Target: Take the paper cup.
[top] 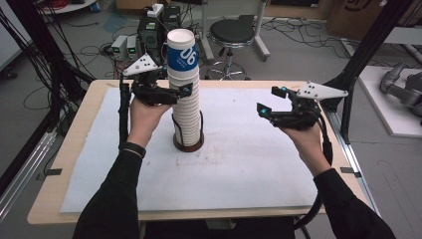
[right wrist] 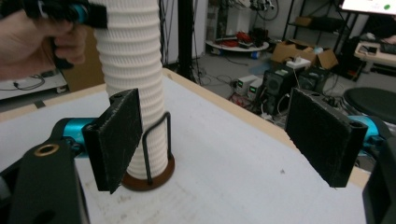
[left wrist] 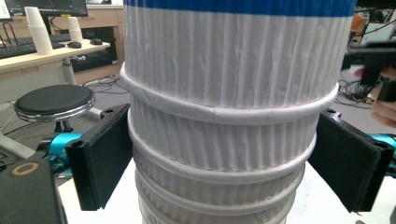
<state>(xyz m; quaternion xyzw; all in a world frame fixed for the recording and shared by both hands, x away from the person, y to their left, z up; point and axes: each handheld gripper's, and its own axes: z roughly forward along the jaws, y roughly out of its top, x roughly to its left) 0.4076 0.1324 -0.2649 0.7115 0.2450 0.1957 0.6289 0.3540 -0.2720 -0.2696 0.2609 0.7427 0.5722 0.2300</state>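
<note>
A tall stack of white ribbed paper cups [top: 185, 99] stands in a brown wire holder [top: 188, 144] at mid table. The top cup [top: 181, 52] has a blue band. My left gripper [top: 182, 90] is shut on the stack just below that top cup. In the left gripper view its black pads [left wrist: 109, 154] press against the cup rims [left wrist: 229, 112] on both sides. My right gripper [top: 268, 100] hangs in the air to the right of the stack, apart from it. It is open, with nothing between its pads [right wrist: 327, 135]. The stack [right wrist: 133, 60] and holder base [right wrist: 149, 179] show beyond its jaws.
A white mat [top: 239, 164] covers the wooden table [top: 74, 164]. A black stool [top: 231, 32] and electronics boxes [top: 149, 30] stand on the floor behind the table. A black frame post [top: 366, 50] rises at the right. Two more cup stacks [left wrist: 39, 30] stand on a far desk.
</note>
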